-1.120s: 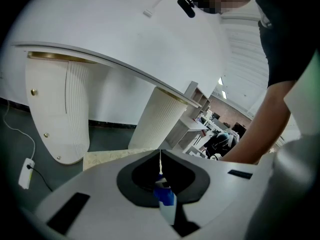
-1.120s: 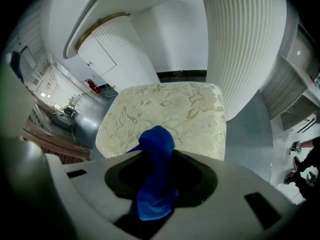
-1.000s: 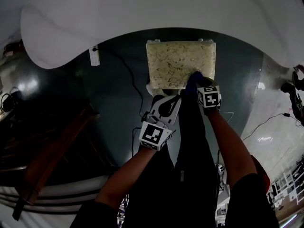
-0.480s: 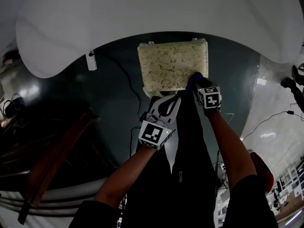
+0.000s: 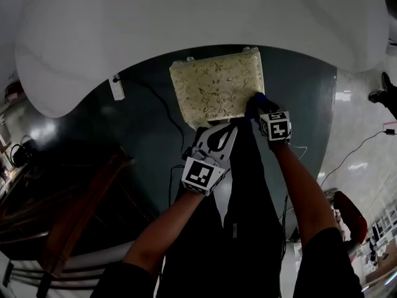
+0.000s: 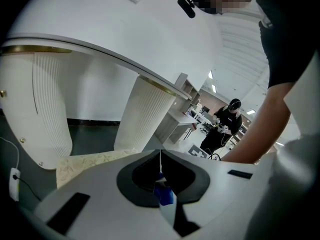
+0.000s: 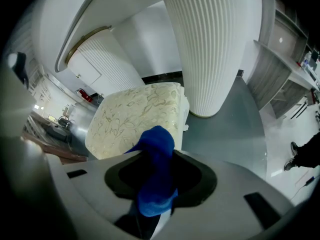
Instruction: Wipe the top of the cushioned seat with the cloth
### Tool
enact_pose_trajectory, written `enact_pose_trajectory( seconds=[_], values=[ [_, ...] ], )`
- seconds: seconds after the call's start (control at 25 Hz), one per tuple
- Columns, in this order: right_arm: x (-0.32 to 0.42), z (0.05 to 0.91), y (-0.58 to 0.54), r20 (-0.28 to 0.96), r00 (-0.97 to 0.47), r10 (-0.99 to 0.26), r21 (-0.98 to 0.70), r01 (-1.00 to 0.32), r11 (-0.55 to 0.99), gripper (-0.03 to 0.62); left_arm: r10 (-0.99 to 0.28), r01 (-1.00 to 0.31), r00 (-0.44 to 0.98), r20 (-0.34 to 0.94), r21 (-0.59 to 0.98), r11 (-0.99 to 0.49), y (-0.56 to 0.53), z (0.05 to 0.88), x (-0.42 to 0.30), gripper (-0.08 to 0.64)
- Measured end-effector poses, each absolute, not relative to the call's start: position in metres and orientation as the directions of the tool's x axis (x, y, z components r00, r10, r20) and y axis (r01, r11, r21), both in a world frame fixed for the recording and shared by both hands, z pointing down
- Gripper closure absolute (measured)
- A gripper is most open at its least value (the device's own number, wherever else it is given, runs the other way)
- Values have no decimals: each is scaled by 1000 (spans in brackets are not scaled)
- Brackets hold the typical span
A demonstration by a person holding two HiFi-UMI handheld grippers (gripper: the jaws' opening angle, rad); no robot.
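The cushioned seat (image 5: 217, 89) is a cream square pad with a leaf pattern, standing on the dark floor under a white table. My right gripper (image 5: 258, 106) is shut on a blue cloth (image 5: 254, 100), which rests at the seat's near right corner. In the right gripper view the cloth (image 7: 156, 176) hangs out between the jaws, with the seat (image 7: 135, 114) just beyond it. My left gripper (image 5: 218, 129) hovers at the seat's near edge; its jaws meet in a thin line (image 6: 160, 160). A small blue bit shows low between them. The seat (image 6: 90, 161) peeks over that gripper.
A big white tabletop (image 5: 186, 30) overhangs the seat. Ribbed white pedestals (image 7: 210, 49) (image 6: 145, 114) stand close behind it. A white plug (image 5: 116, 87) with a cable lies on the floor at left. A dark wooden chair (image 5: 80, 210) is at lower left. A person (image 6: 227, 124) stands far off.
The head view has swung, so the seat now sits further left and tilted. The right gripper and cloth stay at the near right corner. The left gripper holds its place.
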State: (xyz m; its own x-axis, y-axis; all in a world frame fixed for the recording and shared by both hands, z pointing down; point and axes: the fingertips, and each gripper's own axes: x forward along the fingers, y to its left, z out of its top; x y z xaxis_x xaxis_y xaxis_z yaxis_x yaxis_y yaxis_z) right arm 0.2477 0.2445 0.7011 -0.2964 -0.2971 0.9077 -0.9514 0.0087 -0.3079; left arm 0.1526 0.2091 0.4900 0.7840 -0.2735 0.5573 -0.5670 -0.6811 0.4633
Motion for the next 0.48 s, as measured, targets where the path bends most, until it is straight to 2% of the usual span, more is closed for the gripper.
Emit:
enact_pose_trajectory(
  seconds=[0.12,0.28,0.48],
  values=[
    [267,711,250,918,-245,-311,-268,-963,-34,440,-257,-555,787,560,462,-692,209,495,156,540],
    [292,694,239,893,-206,-400,-292,-941,-169,453,-272,-569,788,552,484,-665,200,491,153,540],
    [279,626,202,771,-271,-576,-398,-911,-104,460,-328,-586,790,519,481,-652,176,473,144,540]
  ],
)
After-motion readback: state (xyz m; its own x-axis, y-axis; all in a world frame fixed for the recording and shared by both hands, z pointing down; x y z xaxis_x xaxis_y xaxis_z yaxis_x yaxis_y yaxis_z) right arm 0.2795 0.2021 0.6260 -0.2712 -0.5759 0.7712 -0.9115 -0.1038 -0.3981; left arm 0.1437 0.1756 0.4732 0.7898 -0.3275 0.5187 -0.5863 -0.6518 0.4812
